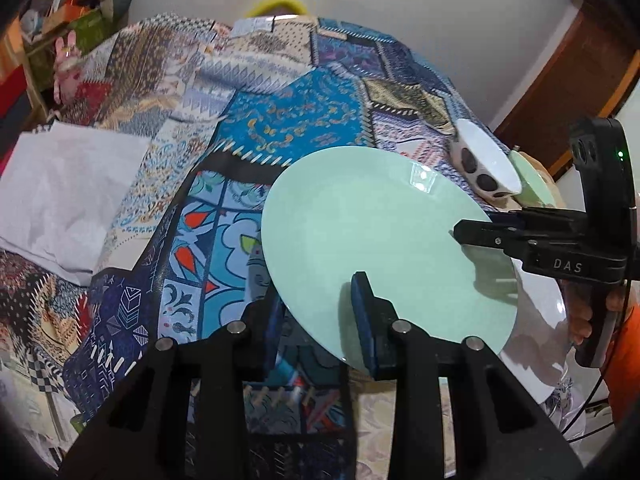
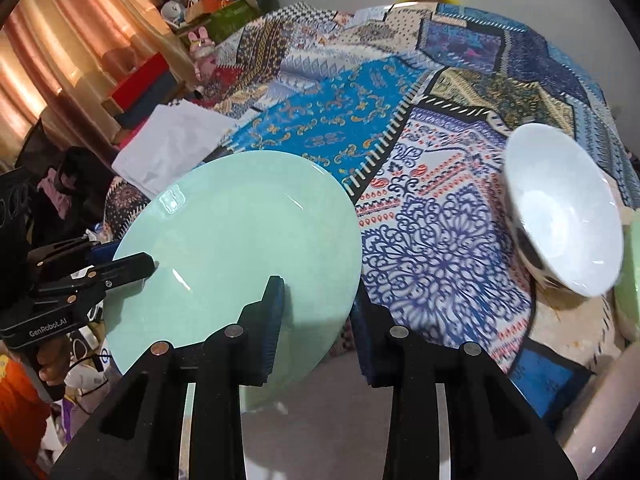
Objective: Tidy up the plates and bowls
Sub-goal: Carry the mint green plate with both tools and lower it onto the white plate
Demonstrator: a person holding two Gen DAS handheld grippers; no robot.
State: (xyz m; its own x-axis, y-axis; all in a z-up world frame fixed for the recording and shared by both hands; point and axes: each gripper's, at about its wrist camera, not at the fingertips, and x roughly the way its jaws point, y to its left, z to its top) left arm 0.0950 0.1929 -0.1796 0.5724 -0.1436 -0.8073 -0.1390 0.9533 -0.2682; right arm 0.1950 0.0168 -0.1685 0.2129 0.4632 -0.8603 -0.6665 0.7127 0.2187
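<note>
A pale green plate (image 1: pixel 380 240) is held tilted above the patchwork cloth (image 1: pixel 304 120) that covers the surface, gripped by both claws at once. The left claw (image 1: pixel 320 312) is closed on the plate's near edge, with 1 blue-padded finger over the top face and the other under the rim. The right claw (image 1: pixel 472 232) comes in from the right in the left wrist view and pinches the plate's right edge; a hand (image 1: pixel 588 316) holds its handle, beside an orange sleeve (image 1: pixel 624 356).

In the right wrist view the right claw (image 2: pixel 316 320) has 1 finger on the plate (image 2: pixel 240 248) and the other beneath its edge, while the left claw (image 2: pixel 136 264) grips the plate's left edge.

To the right, on the cloth (image 2: pixel 432 208), a white bowl (image 2: pixel 560 208) with dark spots on its outside is tipped on its side, its opening facing the cameras. A second green dish (image 1: pixel 532 180) sits just behind it. A white sheet (image 1: pixel 64 192) lies on the cloth at the left.
</note>
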